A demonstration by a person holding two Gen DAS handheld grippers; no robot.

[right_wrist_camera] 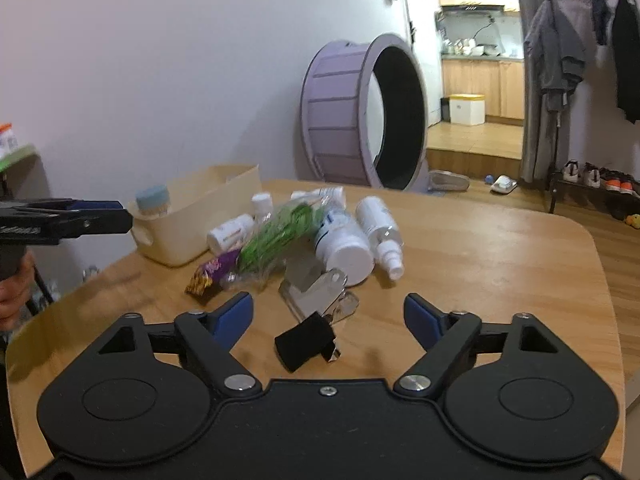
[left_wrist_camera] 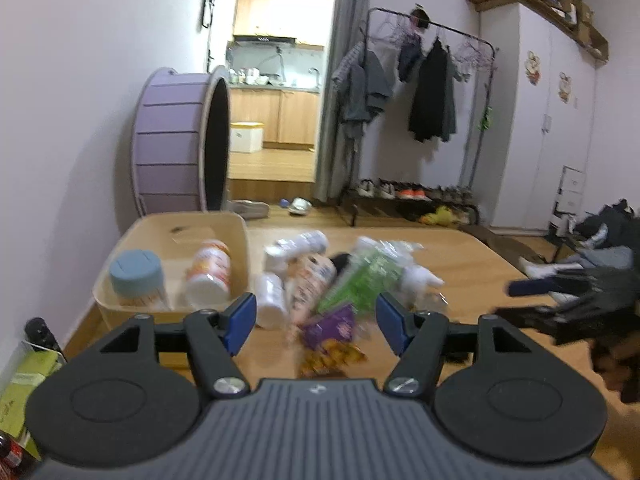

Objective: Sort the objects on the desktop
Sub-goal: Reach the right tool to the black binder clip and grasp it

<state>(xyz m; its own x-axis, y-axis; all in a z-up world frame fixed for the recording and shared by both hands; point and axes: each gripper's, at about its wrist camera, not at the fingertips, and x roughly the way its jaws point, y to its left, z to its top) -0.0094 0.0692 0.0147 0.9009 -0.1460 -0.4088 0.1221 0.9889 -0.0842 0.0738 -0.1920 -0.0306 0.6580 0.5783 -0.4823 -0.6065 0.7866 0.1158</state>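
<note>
A heap of small items lies mid-table: white bottles (right_wrist_camera: 344, 246), a spray bottle (right_wrist_camera: 382, 230), a green packet (right_wrist_camera: 276, 236), a purple snack packet (right_wrist_camera: 214, 272) and a metal clip with a black pad (right_wrist_camera: 316, 312). A cream bin (left_wrist_camera: 172, 264) at the table's left holds a blue-lidded jar (left_wrist_camera: 136, 276) and an orange-labelled bottle (left_wrist_camera: 210, 268). My left gripper (left_wrist_camera: 316, 322) is open just short of the heap, above the purple packet (left_wrist_camera: 330, 326). My right gripper (right_wrist_camera: 328, 316) is open, with the clip between its fingers but untouched. The left gripper (right_wrist_camera: 64, 216) shows at the left edge of the right wrist view.
The wooden table (right_wrist_camera: 500, 264) has bare surface to the right of the heap. A purple wheel (right_wrist_camera: 352, 112) stands on the floor behind it. A clothes rack (left_wrist_camera: 424, 92) and shoes line the far wall. A hand (right_wrist_camera: 14, 292) holds the left gripper's handle.
</note>
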